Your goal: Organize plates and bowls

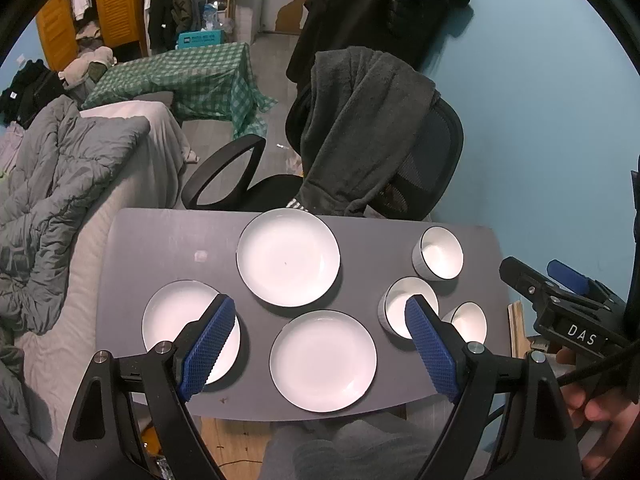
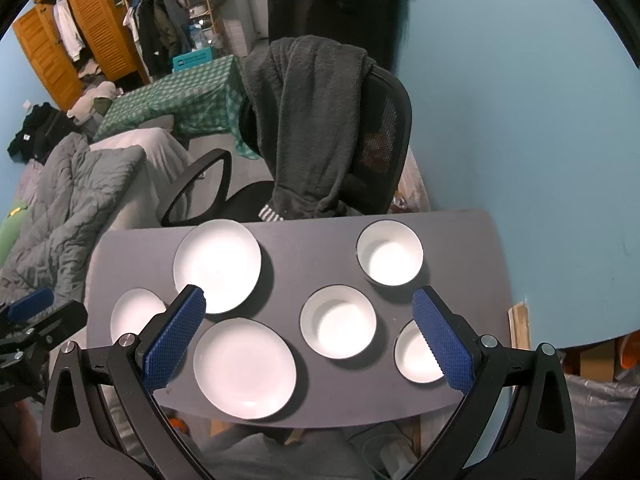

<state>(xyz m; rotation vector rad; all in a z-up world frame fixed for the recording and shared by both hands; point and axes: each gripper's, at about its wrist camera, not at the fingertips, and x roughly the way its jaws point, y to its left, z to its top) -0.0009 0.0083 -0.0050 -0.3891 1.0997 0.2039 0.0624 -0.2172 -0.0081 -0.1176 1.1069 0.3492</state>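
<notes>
Three white plates with dark rims lie apart on a small grey table (image 1: 160, 248): a far plate (image 1: 288, 257), a near plate (image 1: 323, 361) and a left plate (image 1: 176, 320). Three white bowls stand upright at the right: a far bowl (image 1: 439, 253), a middle bowl (image 1: 404, 306) and a near bowl (image 1: 470, 322). The right wrist view shows the same far plate (image 2: 218, 266), near plate (image 2: 245, 368), left plate (image 2: 134, 314), far bowl (image 2: 390, 258), middle bowl (image 2: 339, 322) and near bowl (image 2: 418, 356). My left gripper (image 1: 320, 312) hovers open above the plates. My right gripper (image 2: 310, 300) hovers open, holding nothing.
A black office chair (image 1: 420, 160) draped with a grey robe stands behind the table. A bed with a grey duvet (image 1: 60, 184) runs along the left. The blue wall (image 1: 540, 120) is close on the right. A person's lap (image 1: 340, 452) sits at the table's near edge.
</notes>
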